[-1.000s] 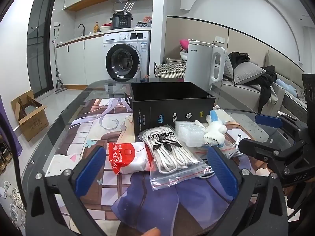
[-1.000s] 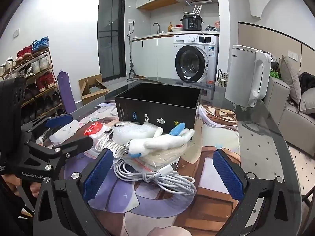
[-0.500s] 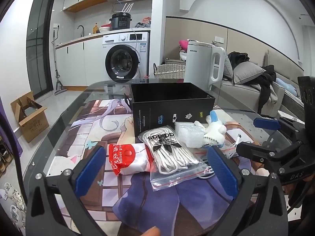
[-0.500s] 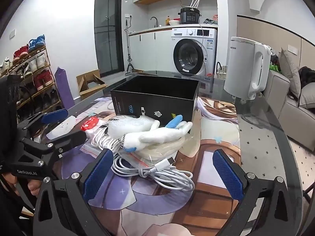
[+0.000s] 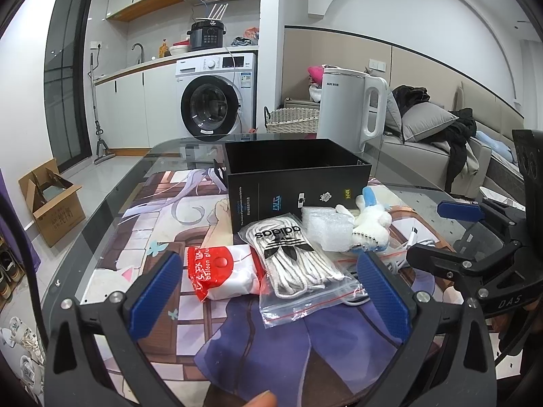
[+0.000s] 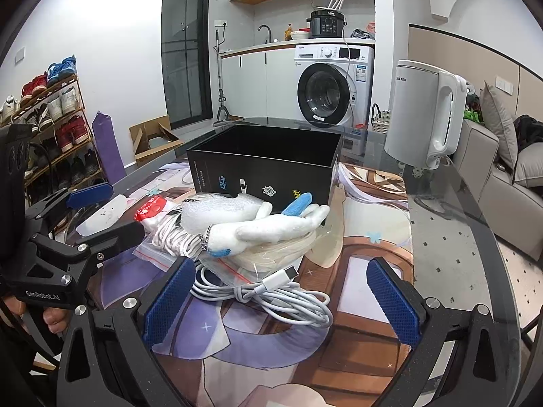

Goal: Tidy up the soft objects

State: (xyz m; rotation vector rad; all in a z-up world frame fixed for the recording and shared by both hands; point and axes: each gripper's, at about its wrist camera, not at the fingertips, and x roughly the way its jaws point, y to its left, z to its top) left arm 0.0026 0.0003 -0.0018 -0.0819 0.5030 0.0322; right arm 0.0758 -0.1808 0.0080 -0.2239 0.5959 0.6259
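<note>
2 grippers (fingers spread, holding nothing) flank the plush toy (image 6: 271, 229).

2 low wrist views, left and right, sharing the black box (image 5: 298, 183) (image 6: 264, 169) close ahead.

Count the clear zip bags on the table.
2 that I can make out. One zip bag holds white laces beside the red-and-white packet. Another lies under the plush toy. Others may be hidden in the pile.
</note>
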